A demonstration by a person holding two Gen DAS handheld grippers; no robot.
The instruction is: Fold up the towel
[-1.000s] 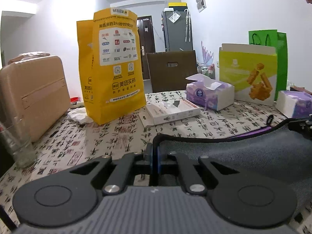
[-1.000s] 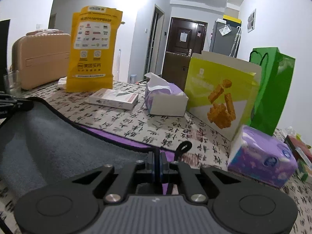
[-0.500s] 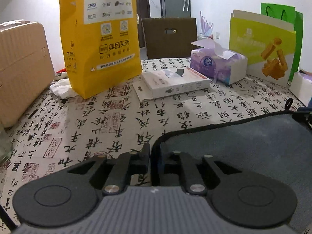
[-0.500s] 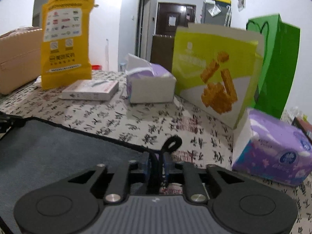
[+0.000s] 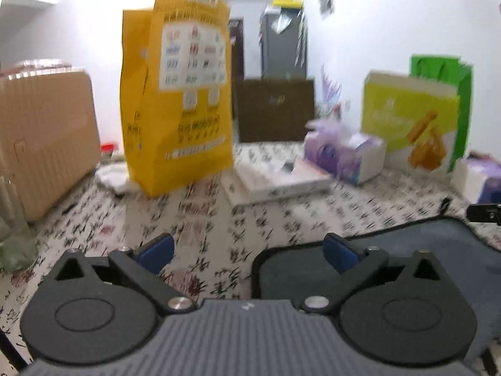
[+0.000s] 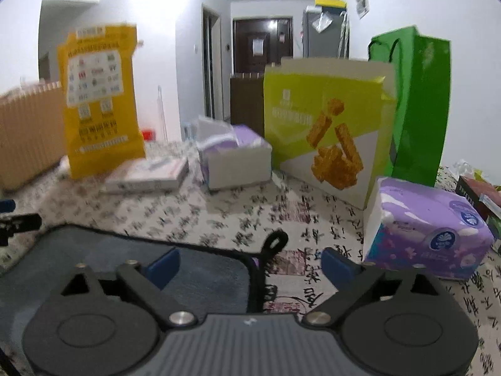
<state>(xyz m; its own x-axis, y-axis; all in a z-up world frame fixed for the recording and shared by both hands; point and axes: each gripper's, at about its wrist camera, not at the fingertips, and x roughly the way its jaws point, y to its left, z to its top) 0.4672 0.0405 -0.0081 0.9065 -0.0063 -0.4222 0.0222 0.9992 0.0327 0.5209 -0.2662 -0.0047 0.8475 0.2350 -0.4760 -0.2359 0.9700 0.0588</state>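
The grey towel [image 5: 438, 250] with black edging lies flat on the calligraphy-print tablecloth; in the right wrist view it [image 6: 125, 260] fills the lower left. My left gripper [image 5: 249, 252] is open over the towel's near left corner, jaws wide apart, holding nothing. My right gripper [image 6: 250, 260] is open over the towel's right corner, where a black hanging loop [image 6: 275, 241] sticks up. Each gripper's tip shows at the edge of the other view.
A yellow paper bag [image 5: 178, 94], a flat white box [image 5: 281, 181], a tissue box [image 5: 344, 153], a lime snack bag [image 6: 325, 131], a green bag [image 6: 416, 100] and a purple tissue pack [image 6: 429, 228] stand behind the towel. A beige suitcase [image 5: 40, 138] stands left.
Both grippers were shut on the towel's corners and carried them forward and down. Both have now opened and let go, and the towel lies on the table.
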